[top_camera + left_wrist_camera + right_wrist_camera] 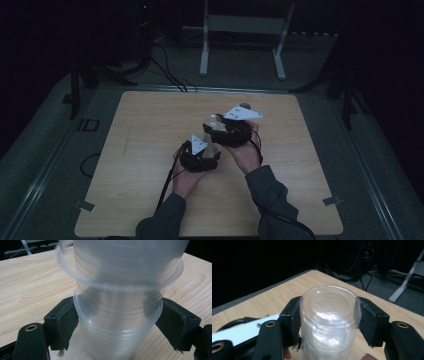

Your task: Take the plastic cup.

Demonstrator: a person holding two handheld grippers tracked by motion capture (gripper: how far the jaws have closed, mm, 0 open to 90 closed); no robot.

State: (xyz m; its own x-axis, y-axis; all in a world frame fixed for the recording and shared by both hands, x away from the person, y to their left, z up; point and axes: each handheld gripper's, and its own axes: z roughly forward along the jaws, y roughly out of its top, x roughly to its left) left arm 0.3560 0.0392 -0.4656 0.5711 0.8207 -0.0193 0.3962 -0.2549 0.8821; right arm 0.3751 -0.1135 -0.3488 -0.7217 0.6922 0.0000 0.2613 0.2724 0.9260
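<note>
Wood table (145, 150), white stand (242, 30) & cables (167, 70) behind.

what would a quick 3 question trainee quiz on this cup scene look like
1. True or false: the left gripper has its jaws on either side of a stack of clear plastic cups.
2. What does the right gripper hold?
A. a metal can
B. a clear plastic cup seen bottom-first
C. a sponge
3. What surface lies under both hands in the high view?

Key
1. True; the black pads sit against the stack's two sides.
2. B; its embossed base faces the camera between the pads.
3. A light wooden table.
</note>
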